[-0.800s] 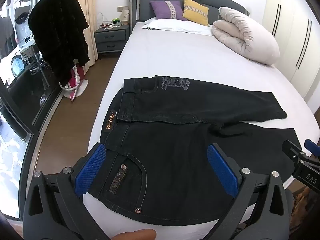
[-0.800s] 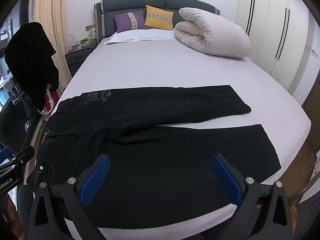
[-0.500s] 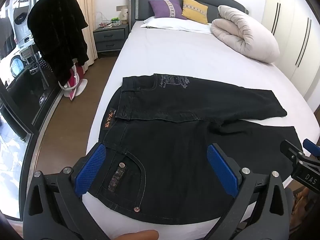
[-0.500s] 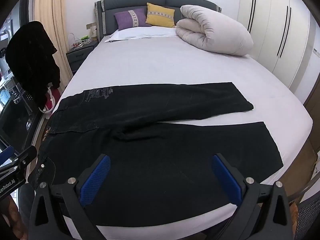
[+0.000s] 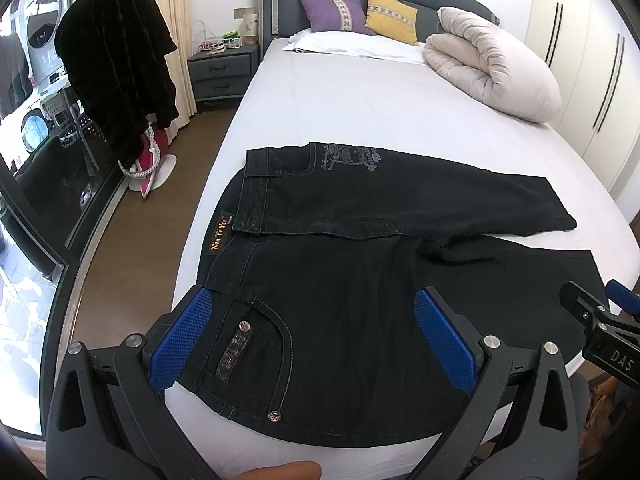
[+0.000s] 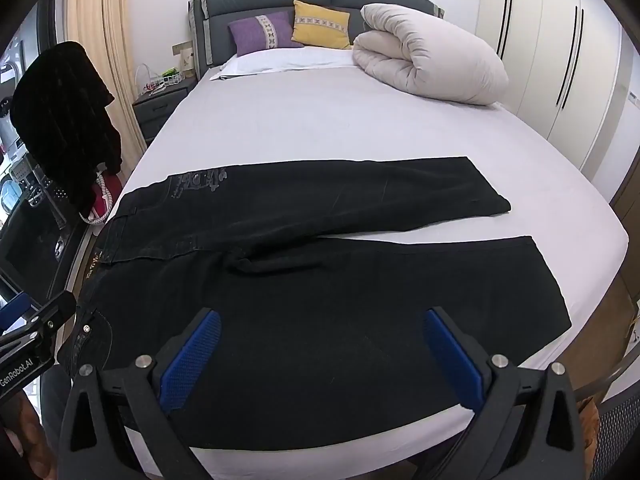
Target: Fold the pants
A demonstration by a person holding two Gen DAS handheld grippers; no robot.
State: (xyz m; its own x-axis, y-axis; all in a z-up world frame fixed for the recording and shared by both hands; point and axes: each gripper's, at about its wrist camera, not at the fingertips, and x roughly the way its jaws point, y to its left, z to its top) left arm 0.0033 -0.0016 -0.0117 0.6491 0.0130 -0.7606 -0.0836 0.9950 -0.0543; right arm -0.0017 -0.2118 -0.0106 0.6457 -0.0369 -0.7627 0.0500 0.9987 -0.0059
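Note:
Black jeans [image 5: 360, 264] lie spread flat across the foot of the bed, waistband to the left, two legs running right; they also show in the right wrist view [image 6: 320, 264]. The far leg [image 6: 360, 196] lies apart from the near leg [image 6: 400, 300]. My left gripper [image 5: 316, 340] is open and empty, held above the near hip pocket [image 5: 248, 344]. My right gripper [image 6: 320, 360] is open and empty above the near leg. Each gripper's edge shows in the other's view.
The bed [image 5: 360, 100] has a white sheet, a rolled beige duvet [image 5: 492, 60] at the far right, and purple and yellow pillows [image 5: 360, 12] at the headboard. A nightstand [image 5: 220, 68] and a dark garment on a rack [image 5: 116, 72] stand left. Wardrobes [image 6: 560, 60] line the right.
Both grippers have drawn back and risen slightly, so the jeans sit a little farther off in view. The jeans have not moved and both grippers stay open.

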